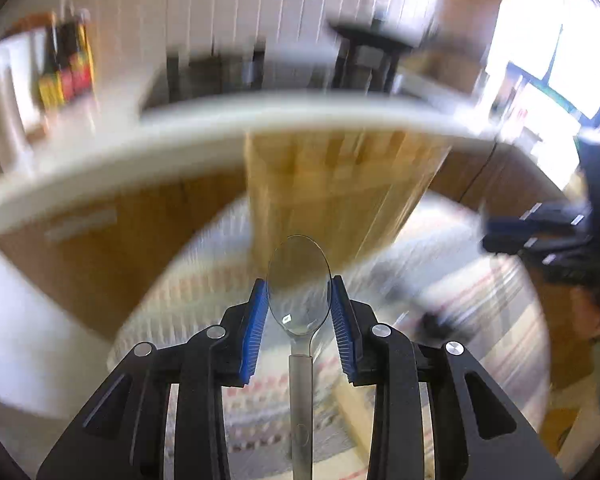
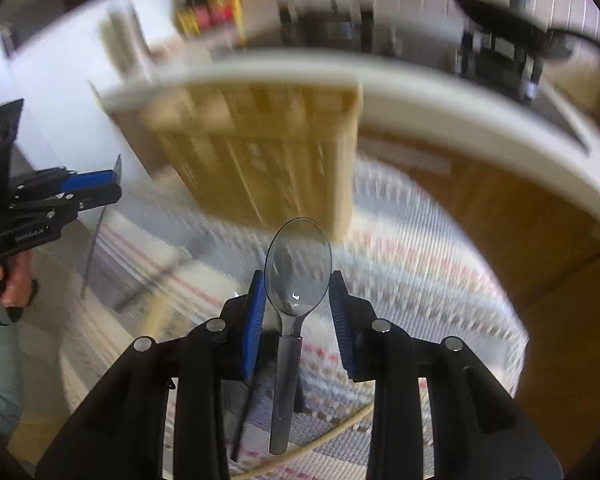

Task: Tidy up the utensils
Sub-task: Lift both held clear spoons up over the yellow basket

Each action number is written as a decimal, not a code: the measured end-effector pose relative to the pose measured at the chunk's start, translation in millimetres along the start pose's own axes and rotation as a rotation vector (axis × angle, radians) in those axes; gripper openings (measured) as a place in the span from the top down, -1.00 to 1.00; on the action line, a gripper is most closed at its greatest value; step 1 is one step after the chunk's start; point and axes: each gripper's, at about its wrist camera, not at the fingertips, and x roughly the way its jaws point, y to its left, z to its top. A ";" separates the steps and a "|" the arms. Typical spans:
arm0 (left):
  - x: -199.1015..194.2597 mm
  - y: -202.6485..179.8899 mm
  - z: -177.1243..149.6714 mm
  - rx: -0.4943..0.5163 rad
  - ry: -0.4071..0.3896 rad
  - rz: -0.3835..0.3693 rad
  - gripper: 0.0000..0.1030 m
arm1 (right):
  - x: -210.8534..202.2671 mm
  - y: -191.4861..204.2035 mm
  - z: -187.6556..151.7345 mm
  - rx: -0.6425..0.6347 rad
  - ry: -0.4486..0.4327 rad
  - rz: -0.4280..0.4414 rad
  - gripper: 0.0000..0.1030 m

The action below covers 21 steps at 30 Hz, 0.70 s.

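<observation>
Each tool, left (image 1: 299, 280) and right (image 2: 298, 278), pinched a clear plastic spoon (image 1: 299, 286) (image 2: 298, 270) by its bowl, handle trailing back, likely ready for the wooden organizer (image 2: 260, 156) ahead.

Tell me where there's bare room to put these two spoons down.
Motion blur hides detail. The wooden drawer under the white counter edge shows long slots; whether they are bare I cannot tell. Rug right of the drawer looks bare. Crowded: the counter by the bottles, and the rug below the right claw, where a cord runs.
</observation>
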 end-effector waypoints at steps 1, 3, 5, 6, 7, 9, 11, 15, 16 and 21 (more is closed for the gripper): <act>-16.5 -4.9 14.1 -0.006 -0.070 -0.009 0.42 | -17.4 0.5 10.2 -0.005 -0.057 0.010 0.43; -35.2 -6.2 36.2 -0.020 -0.169 -0.017 0.42 | -44.9 4.0 33.0 -0.002 -0.165 0.014 0.43; -47.5 -11.8 56.2 -0.031 -0.281 -0.008 0.42 | -67.6 5.8 54.9 0.007 -0.269 -0.001 0.43; -50.2 -12.7 66.1 -0.039 -0.317 -0.002 0.42 | -76.0 2.4 68.6 0.017 -0.316 -0.002 0.43; -50.9 -12.2 76.6 -0.057 -0.352 0.008 0.42 | -81.8 -4.0 76.1 0.030 -0.350 0.002 0.43; -49.4 -14.5 87.4 -0.080 -0.399 0.024 0.42 | -83.5 -11.0 95.2 0.066 -0.429 0.003 0.43; -38.7 -12.2 94.2 -0.087 -0.469 0.048 0.42 | -81.9 -13.0 110.4 0.082 -0.511 -0.035 0.43; -27.4 -8.3 95.2 -0.106 -0.580 0.107 0.42 | -63.0 -26.0 126.6 0.109 -0.603 -0.096 0.43; -24.2 -4.5 94.5 -0.110 -0.593 0.113 0.42 | -55.6 -31.2 124.9 0.110 -0.616 -0.114 0.43; 2.5 -1.9 80.2 -0.102 -0.624 0.150 0.41 | -15.5 -34.1 117.9 0.093 -0.653 -0.181 0.43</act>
